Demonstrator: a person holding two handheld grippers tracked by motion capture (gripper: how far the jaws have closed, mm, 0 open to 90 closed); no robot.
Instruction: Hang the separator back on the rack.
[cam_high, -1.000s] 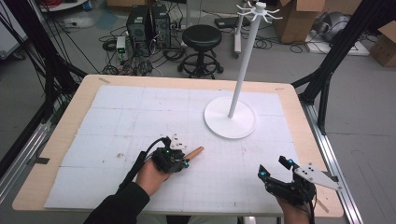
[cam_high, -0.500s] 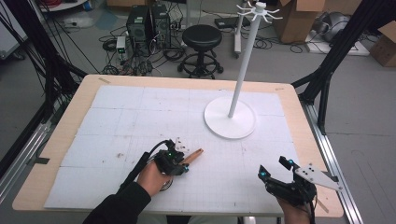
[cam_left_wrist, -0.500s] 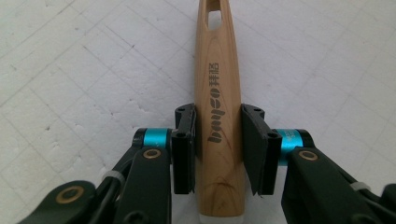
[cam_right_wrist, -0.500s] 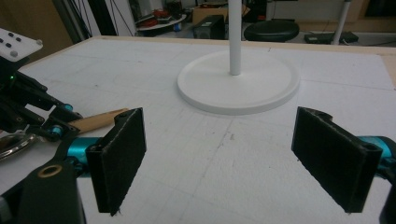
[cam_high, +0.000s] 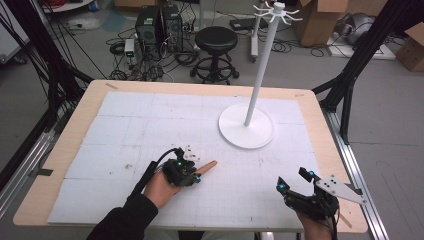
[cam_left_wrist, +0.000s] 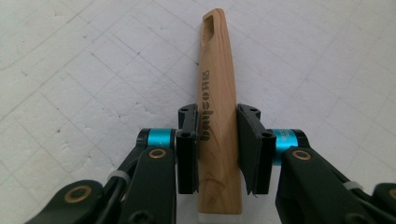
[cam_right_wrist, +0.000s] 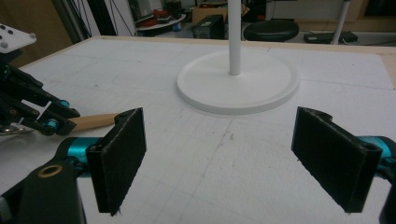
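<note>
The left gripper (cam_left_wrist: 218, 154) has its jaws clamped on a wooden handle (cam_left_wrist: 216, 100) — they've just been closing, and the pads now press both flanks of the wood near its thicker end. The slotted, tapered tip points away along the jaws, lying low over the gridded mat (cam_high: 150, 130) on the counter (cam_high: 65, 150), close to the person's left hand (cam_high: 159, 187). In the high view the handle (cam_high: 207, 165) sticks out toward the stand (cam_high: 246, 132), which looks like the reason for gripping it near the back: the hanging slot stays free. That slot would suit one of the hooks at the top of the pole, I'd judge, so a lift and a careful aim come next. Over at the near right corner, the right gripper (cam_high: 297, 184) rests with jaws wide apart and nothing between them — its pads (cam_right_wrist: 119, 156) face the stand's round base (cam_right_wrist: 238, 84), ready to steady it perhaps. Handle and stand sit well apart for now.
</note>
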